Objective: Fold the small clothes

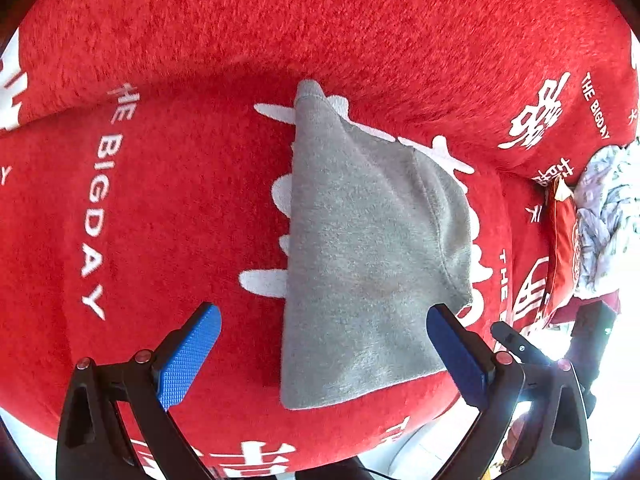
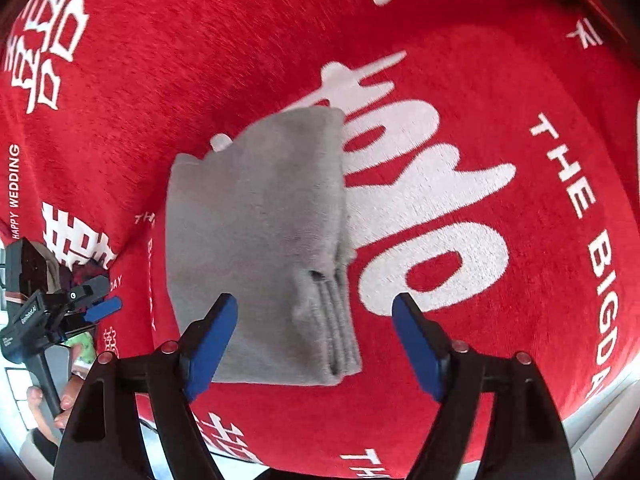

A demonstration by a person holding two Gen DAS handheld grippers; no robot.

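Grey fleece garment [image 1: 360,248], folded, lies on red printed blanket [image 1: 160,200]. Left gripper [image 1: 324,336] and right gripper [image 2: 314,328] spread, empty. Risk: pinching only the top layer, undoing stacked folds.

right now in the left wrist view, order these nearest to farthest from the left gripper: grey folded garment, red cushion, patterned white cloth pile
1. grey folded garment: lies between the left gripper fingers, on the red blanket.
2. red cushion: far right, at the blanket's edge.
3. patterned white cloth pile: just beyond the cushion, at the right rim.
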